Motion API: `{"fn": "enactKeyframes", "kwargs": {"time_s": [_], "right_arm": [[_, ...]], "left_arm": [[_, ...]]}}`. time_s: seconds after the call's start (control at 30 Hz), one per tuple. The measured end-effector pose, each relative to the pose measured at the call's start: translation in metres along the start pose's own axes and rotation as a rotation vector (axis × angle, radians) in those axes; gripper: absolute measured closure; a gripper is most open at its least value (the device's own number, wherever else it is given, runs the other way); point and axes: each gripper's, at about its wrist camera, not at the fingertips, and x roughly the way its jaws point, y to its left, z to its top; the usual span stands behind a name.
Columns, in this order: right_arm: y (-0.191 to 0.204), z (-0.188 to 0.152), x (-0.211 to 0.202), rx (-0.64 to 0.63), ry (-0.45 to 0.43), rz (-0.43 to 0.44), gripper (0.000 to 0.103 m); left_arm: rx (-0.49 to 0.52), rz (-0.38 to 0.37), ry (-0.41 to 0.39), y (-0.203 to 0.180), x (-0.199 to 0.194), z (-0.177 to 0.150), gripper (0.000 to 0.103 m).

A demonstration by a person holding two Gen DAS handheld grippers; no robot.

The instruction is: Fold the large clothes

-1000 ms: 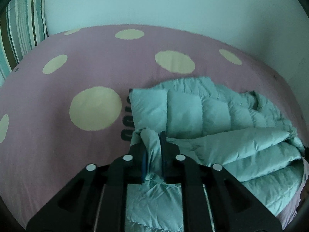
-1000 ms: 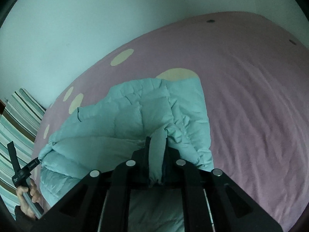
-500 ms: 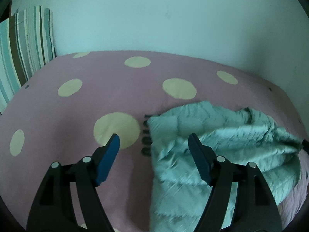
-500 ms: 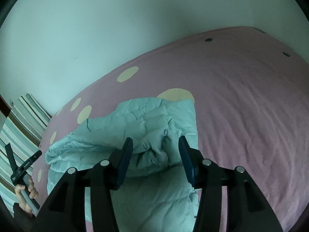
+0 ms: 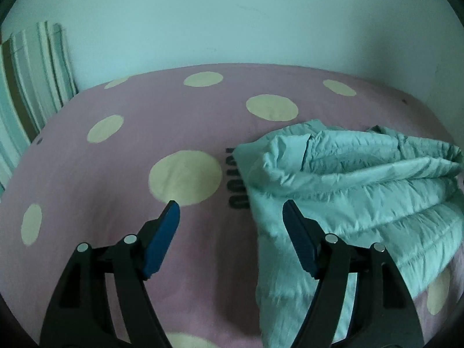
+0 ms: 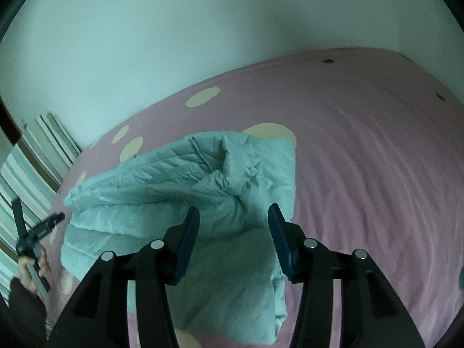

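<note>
Now both grippers hang spread over the folded pale green quilted down jacket (image 5: 356, 179).

The jacket lies bunched on the pink, cream-dotted bedsheet (image 5: 101, 179). The left gripper (image 5: 230, 210) and right gripper (image 6: 233, 213) have just been opening; neither pinches fabric.

We cannot read the dark printed lettering (image 5: 236, 182) on the pink dotted bedsheet (image 5: 121, 174); the puffy pale-green quilted jacket (image 5: 348, 179) covers part, and its right side runs off-frame.
</note>
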Motion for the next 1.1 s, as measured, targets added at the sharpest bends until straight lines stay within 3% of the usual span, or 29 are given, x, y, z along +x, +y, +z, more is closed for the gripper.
{"fn": "enactKeyframes", "kwargs": {"time_s": [0.27, 0.4, 0.53, 0.63, 0.7, 0.77, 1.1], "right_arm": [[0.018, 0.024, 0.033, -0.125, 0.019, -0.017, 0.049], [0.021, 0.029, 0.054, -0.174, 0.074, -0.018, 0.049], [0.025, 0.03, 0.066, -0.218, 0.108, -0.047, 0.07], [0.027, 0.029, 0.074, -0.242, 0.134, -0.057, 0.088], [0.029, 0.028, 0.076, -0.252, 0.133, -0.059, 0.093], [0.032, 0.027, 0.072, -0.257, 0.117, -0.069, 0.096], [0.042, 0.048, 0.035, -0.261, -0.035, -0.096, 0.098]], "left_arm": [[0.104, -0.04, 0.064, -0.025, 0.04, 0.02, 0.03], [0.129, -0.072, 0.12, -0.029, 0.059, 0.023, 0.042], [0.136, -0.086, 0.15, -0.031, 0.073, 0.025, 0.055], [0.142, -0.097, 0.17, -0.034, 0.079, 0.024, 0.074], [0.167, -0.08, 0.17, -0.039, 0.08, 0.024, 0.091], [0.184, -0.057, 0.158, -0.043, 0.076, 0.024, 0.097], [0.167, -0.006, 0.031, -0.042, 0.039, 0.054, 0.099]]}}
